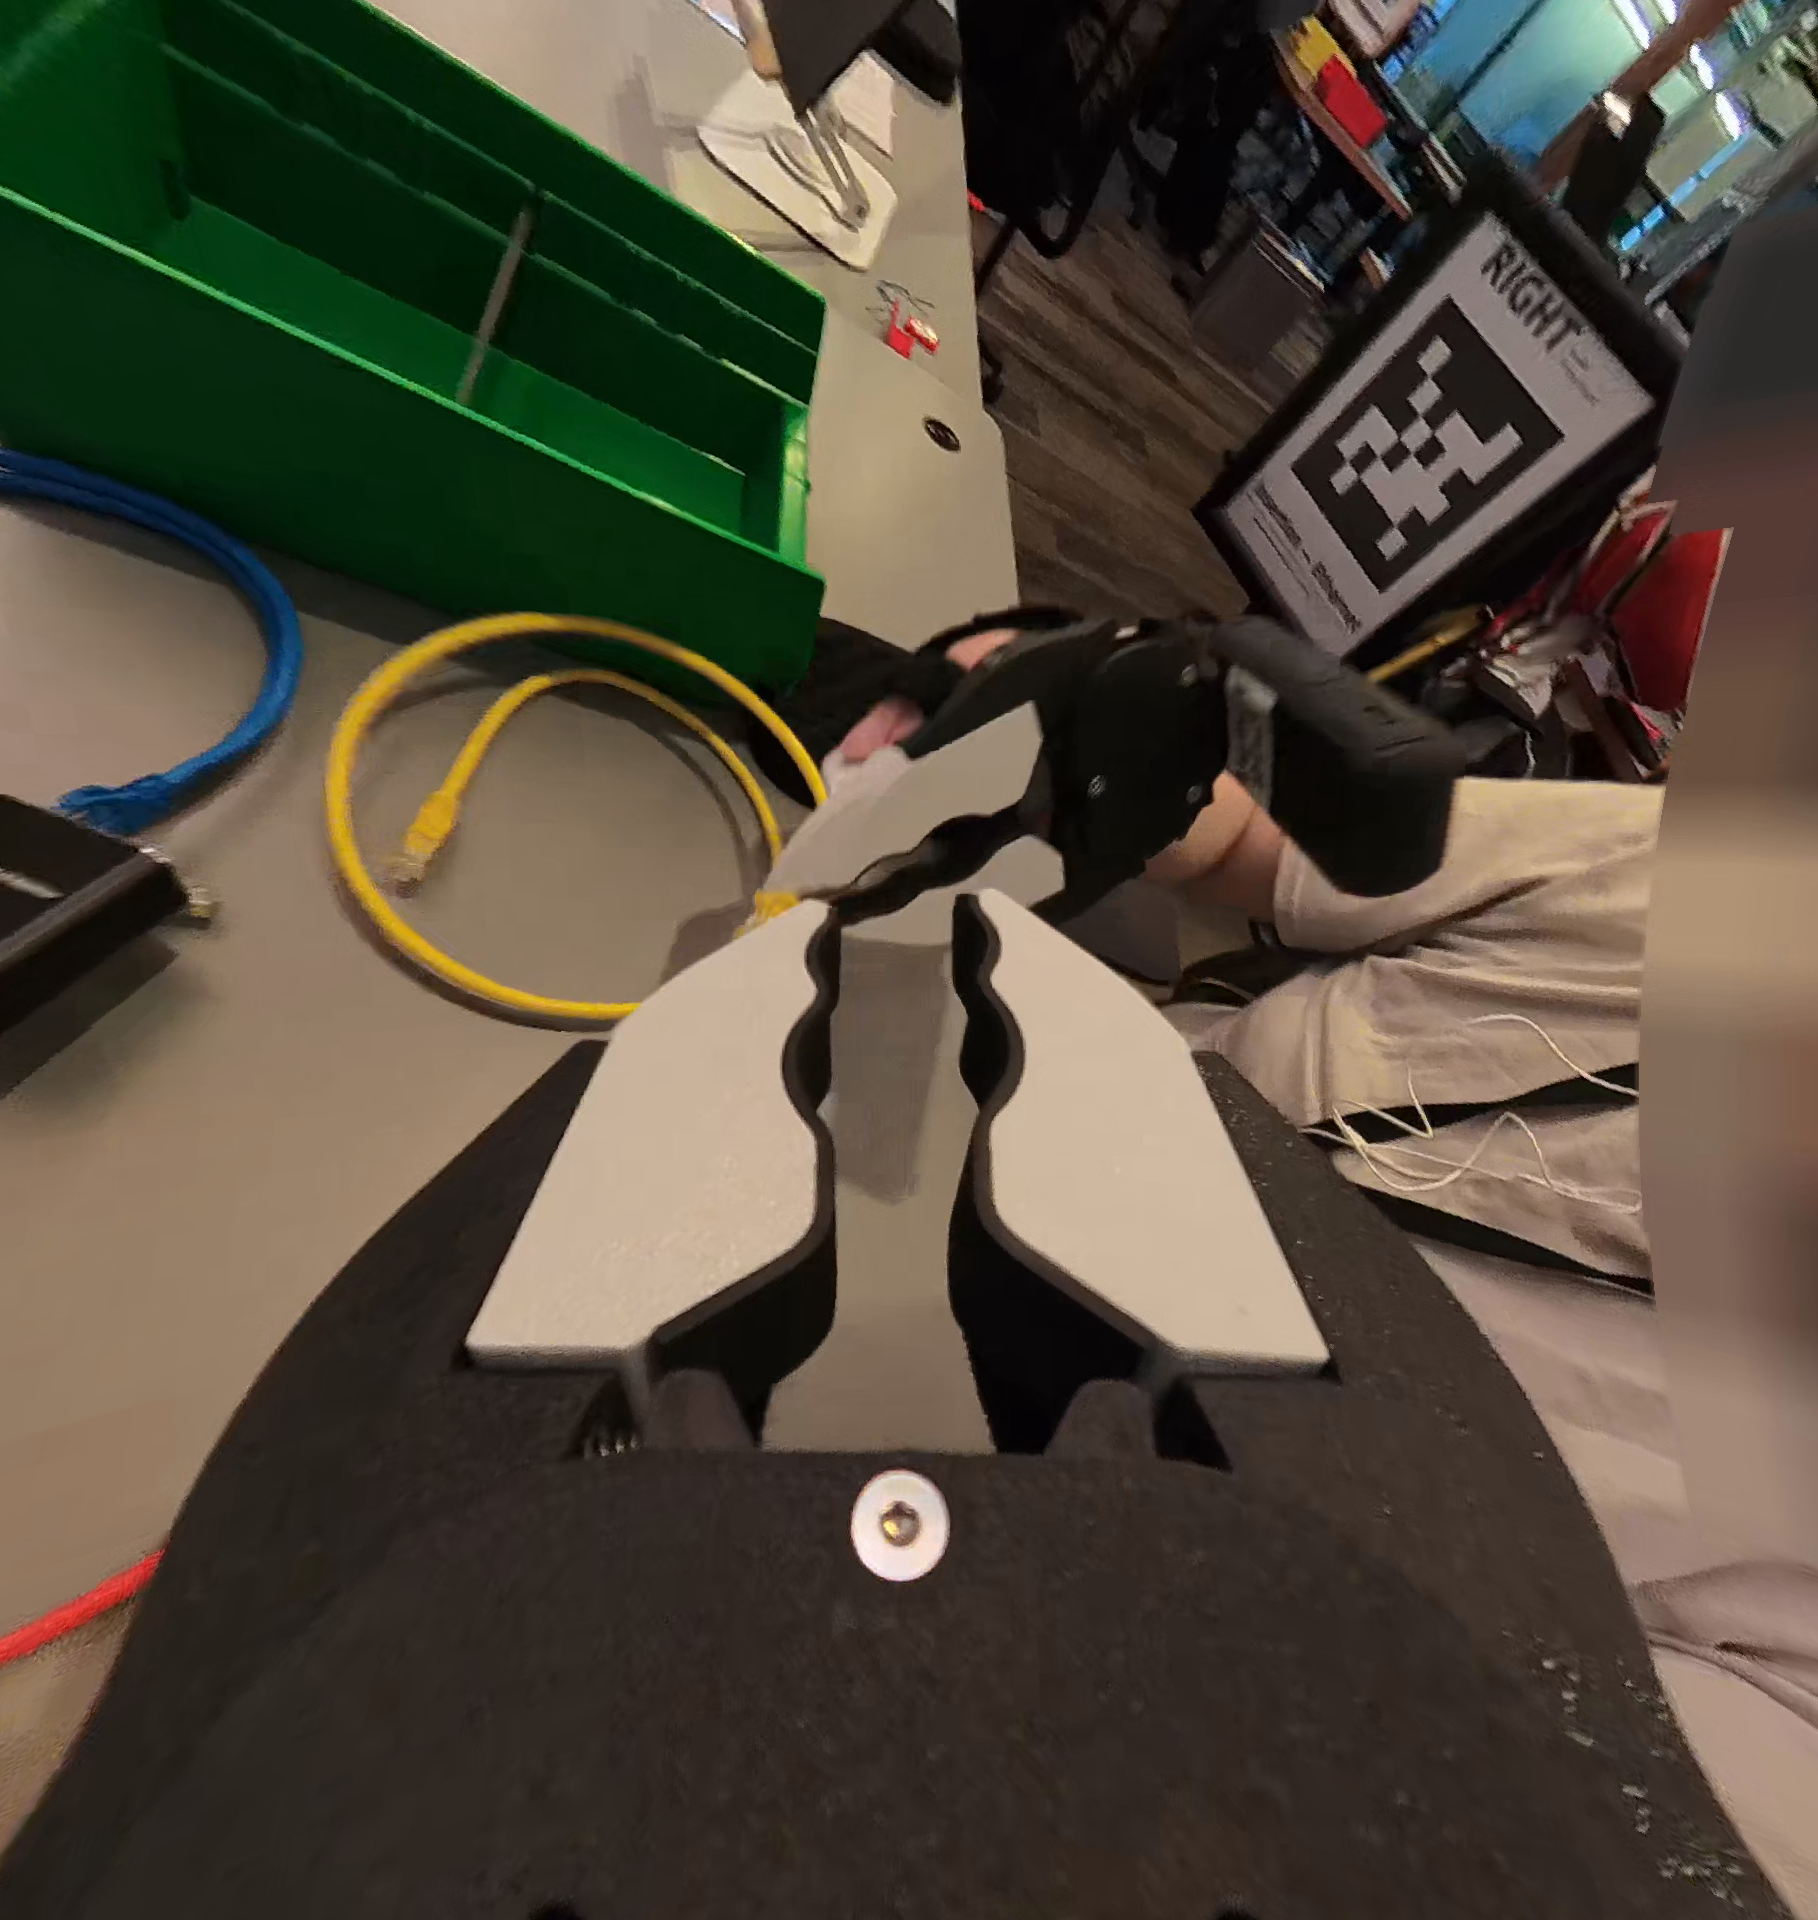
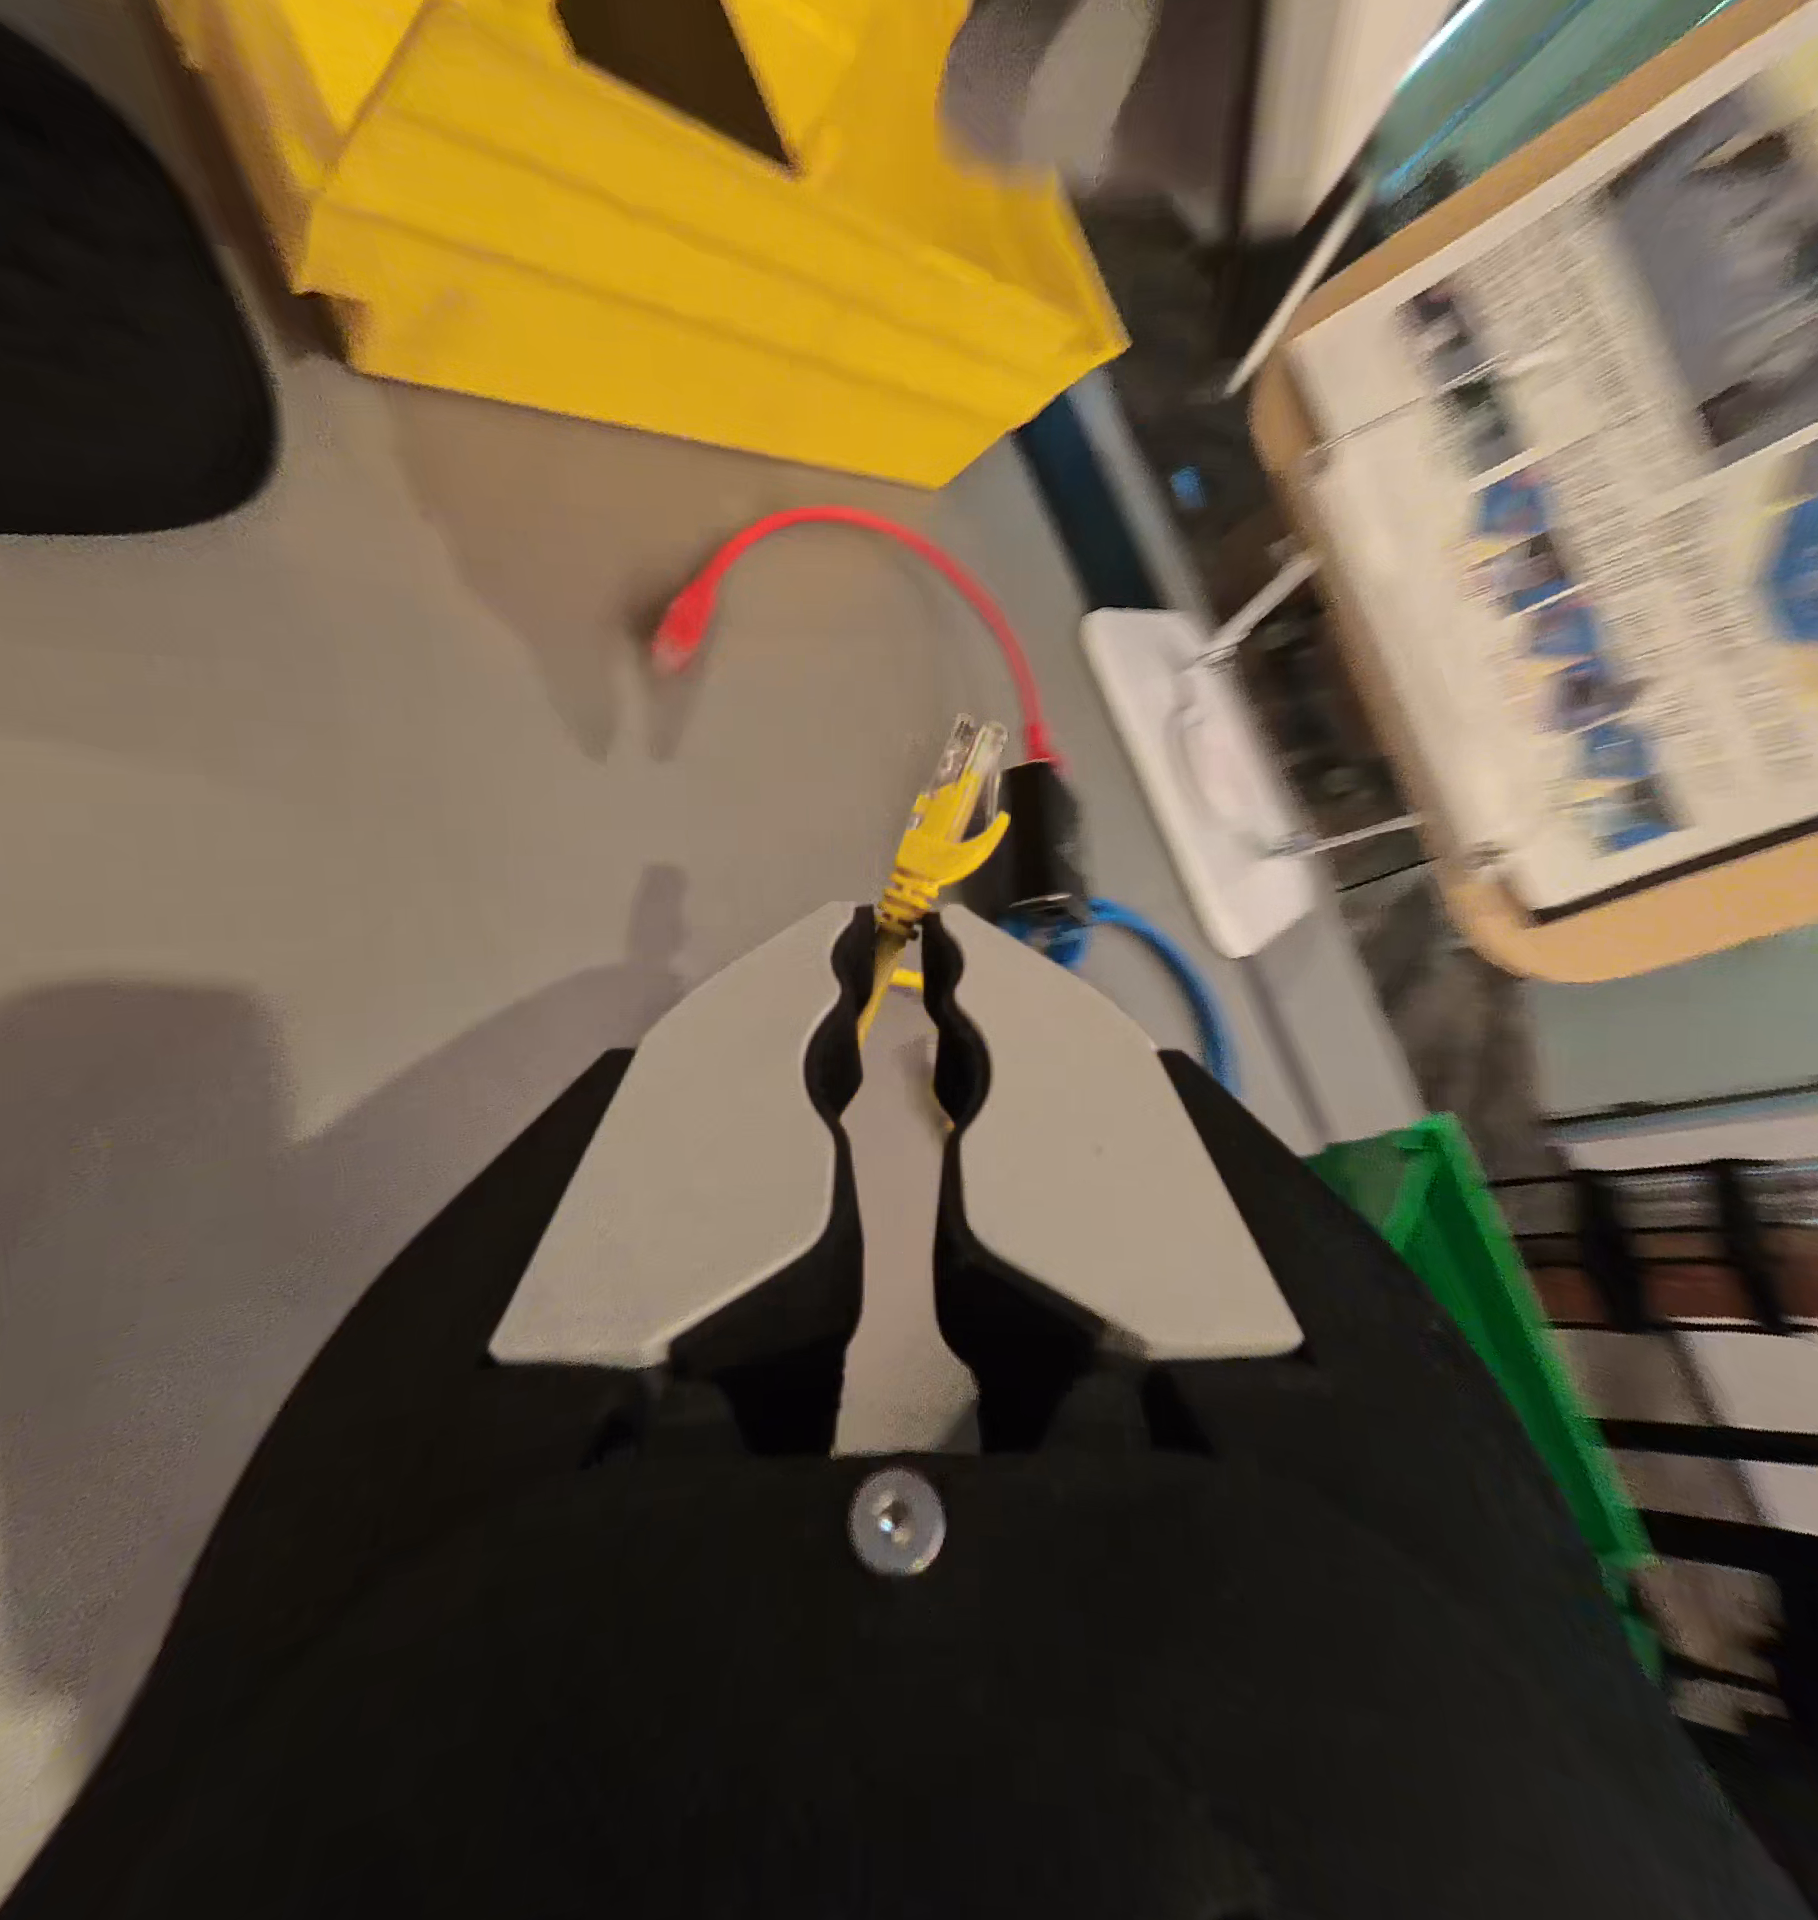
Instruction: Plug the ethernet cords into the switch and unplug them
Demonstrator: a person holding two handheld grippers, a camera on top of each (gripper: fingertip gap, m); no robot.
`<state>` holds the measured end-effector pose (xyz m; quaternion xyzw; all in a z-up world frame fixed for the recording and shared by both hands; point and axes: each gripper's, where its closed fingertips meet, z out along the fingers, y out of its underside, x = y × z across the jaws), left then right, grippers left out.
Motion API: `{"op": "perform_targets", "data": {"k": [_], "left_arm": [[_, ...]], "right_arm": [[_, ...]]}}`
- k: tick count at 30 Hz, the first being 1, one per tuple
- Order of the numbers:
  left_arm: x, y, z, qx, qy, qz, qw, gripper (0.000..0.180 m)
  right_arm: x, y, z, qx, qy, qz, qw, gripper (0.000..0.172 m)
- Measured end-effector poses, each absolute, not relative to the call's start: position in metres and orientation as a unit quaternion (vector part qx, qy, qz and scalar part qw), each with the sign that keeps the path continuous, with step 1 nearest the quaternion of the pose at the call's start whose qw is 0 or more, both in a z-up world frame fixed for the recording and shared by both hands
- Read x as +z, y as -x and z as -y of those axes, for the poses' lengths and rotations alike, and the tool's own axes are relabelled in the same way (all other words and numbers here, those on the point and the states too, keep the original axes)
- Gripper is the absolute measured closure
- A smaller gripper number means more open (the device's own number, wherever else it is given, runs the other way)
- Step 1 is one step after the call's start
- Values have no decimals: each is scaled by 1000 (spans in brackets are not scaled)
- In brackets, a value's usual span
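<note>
The yellow cord (image 2: 910, 904) is pinched in the right tongs (image 2: 903, 912) just behind its plug (image 2: 962, 795), at the ribbed boot. This seems a sensible place to hold: the clear plug tip stays free ahead of the fingers and points toward 12 o'clock, so it can enter a port without the fingers in the way. The cord's other plug (image 1: 422, 831) and its loop lie loose on the grey surface (image 1: 157, 1195), which gives slack for carrying the held end.

The switch (image 2: 1030, 831), a small black box, stands just beyond the plug, at about 1 o'clock from it. A red cord (image 2: 884, 540) arrives at its far end and a blue cord (image 2: 1175, 966) at its near end, so I judge these two are already plugged, though blur hides the ports.

The left tongs (image 1: 894, 914) are narrowly apart with only bare surface between them. They hang close beside the right tongs, probably waiting to steady the switch.

A green bin (image 1: 385, 395) sits at 11 o'clock in the left view and a yellow bin (image 2: 676, 229) at 12 o'clock in the right view.
</note>
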<state>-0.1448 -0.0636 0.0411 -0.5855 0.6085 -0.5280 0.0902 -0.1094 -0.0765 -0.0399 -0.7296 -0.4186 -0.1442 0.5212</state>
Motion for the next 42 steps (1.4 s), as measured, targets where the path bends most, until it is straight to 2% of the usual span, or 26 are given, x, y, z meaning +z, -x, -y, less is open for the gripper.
{"op": "perform_targets", "data": {"k": [5, 12, 16, 23, 27, 30, 31, 32, 33, 34, 40, 42], "left_arm": [[24, 115, 81, -509, 580, -632, 70, 158], [28, 96, 70, -516, 586, -612, 123, 150], [16, 93, 75, -489, 589, -632, 117, 142], [-5, 86, 76, -445, 601, -655, 106, 151], [-5, 84, 80, -461, 592, -655, 91, 169], [-6, 81, 79, -468, 588, -653, 94, 169], [-5, 80, 80, -476, 585, -650, 93, 166], [-2, 79, 82, -489, 583, -643, 86, 155], [0, 79, 84, -501, 582, -637, 77, 157], [-2, 78, 81, -495, 587, -635, 80, 168], [-2, 74, 76, -472, 581, -652, 121, 168], [4, 73, 69, -477, 588, -639, 135, 168]], "right_arm": [[-1, 94, 81, -217, 683, 419, 558, 162], [0, 83, 82, -252, 668, 432, 551, 162], [-1, 85, 78, -249, 668, 433, 552, 162], [-3, 82, 71, -244, 674, 427, 552, 162], [-5, 79, 67, -253, 673, 429, 547, 162], [-6, 76, 66, -251, 674, 426, 549, 162], [-5, 76, 66, -249, 672, 426, 552, 162], [-5, 77, 66, -249, 671, 426, 554, 162], [-5, 77, 66, -250, 669, 427, 554, 162], [-5, 78, 66, -250, 669, 428, 554, 162], [-1, 74, 62, -258, 662, 407, 574, 161], [12, 72, 66, -252, 652, 363, 615, 148]]}}
